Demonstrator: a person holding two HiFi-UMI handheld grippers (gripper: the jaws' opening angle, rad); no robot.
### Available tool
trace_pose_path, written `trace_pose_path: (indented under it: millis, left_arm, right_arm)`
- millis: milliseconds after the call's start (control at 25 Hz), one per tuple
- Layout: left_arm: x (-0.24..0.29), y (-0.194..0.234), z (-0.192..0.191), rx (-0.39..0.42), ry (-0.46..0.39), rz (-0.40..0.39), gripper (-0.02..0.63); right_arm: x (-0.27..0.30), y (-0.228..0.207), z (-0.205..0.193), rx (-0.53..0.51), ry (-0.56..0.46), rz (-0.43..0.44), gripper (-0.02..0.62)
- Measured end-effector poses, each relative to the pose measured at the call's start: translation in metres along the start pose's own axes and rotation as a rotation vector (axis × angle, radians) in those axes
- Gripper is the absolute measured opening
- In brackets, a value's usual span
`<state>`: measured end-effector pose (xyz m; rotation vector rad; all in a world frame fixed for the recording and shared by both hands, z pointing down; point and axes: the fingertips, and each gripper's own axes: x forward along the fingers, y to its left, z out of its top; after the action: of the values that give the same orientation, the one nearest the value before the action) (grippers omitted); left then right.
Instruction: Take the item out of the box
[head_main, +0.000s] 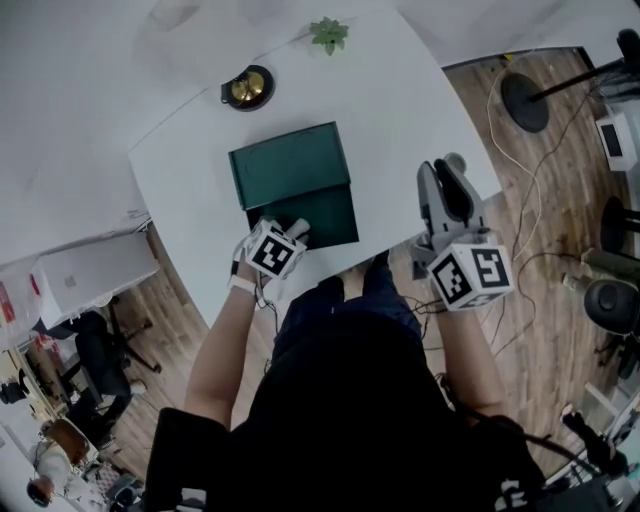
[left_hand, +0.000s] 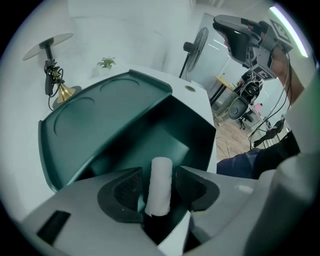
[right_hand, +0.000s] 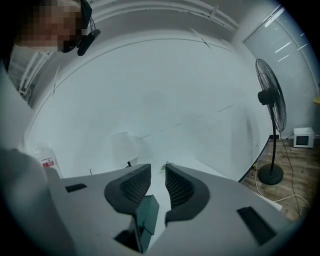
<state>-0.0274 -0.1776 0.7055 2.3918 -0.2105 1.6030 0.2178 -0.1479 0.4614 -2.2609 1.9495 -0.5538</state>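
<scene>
The left tool (left_hand: 159, 172) points steeply down into an open dark green box (head_main: 325, 215) on a white table (head_main: 400, 100), its jaws spread on either side of a white roll (left_hand: 160, 195). A thin dark gap seems to remain on each side of the roll, so the pads do not look to be pressing on it yet. The right tool (right_hand: 157, 175) is held off to the right near the table's edge, pointing roughly level. Its jaws stand a little apart with nothing between the pads. The box's hinged lid (head_main: 290, 165) is already up, so the opening is done. The roll sits inside the box by its near wall, and I judge that gripping it and lifting it out are left to do. The head view gives the layout: the box mid-table, a brass bell (head_main: 248, 87) and a small plant (head_main: 329, 34) beyond it. The roll is barely visible there under the left tool. Only the left gripper view shows the roll framed by the jaws. The right gripper view alone shows a dark green piece (right_hand: 144, 220) low behind its pads, which I cannot identify.
</scene>
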Motion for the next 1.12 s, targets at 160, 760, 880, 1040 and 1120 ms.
trace_pose_path:
  millis: [160,760,880,1040,1120]
  left_arm:
    - [0.008,-0.005,-0.006,0.026,0.084,0.01,0.144]
    - [-0.006,0.002,0.004,-0.093,0.06,0.113,0.123]
    - [-0.018,0.004,0.01,-0.152,-0.004,0.134,0.123]
    - [-0.041,0.004,0.02,-0.277,-0.124,0.121,0.123]
    - [-0.057,0.004,0.025,-0.354,-0.199,0.112,0.123]
  right_arm:
    - [-0.001,-0.018,0.004,0.015,-0.007,-0.004,0.097]
    - [0.026,-0.023,0.01,0.008,0.04,0.124,0.083]
    - [0.038,-0.008,0.016,-0.012,0.049,0.18,0.08]
    - [0.052,0.019,0.023,-0.046,0.057,0.26,0.072]
    - [0.056,0.033,0.025,-0.064,0.066,0.298,0.069]
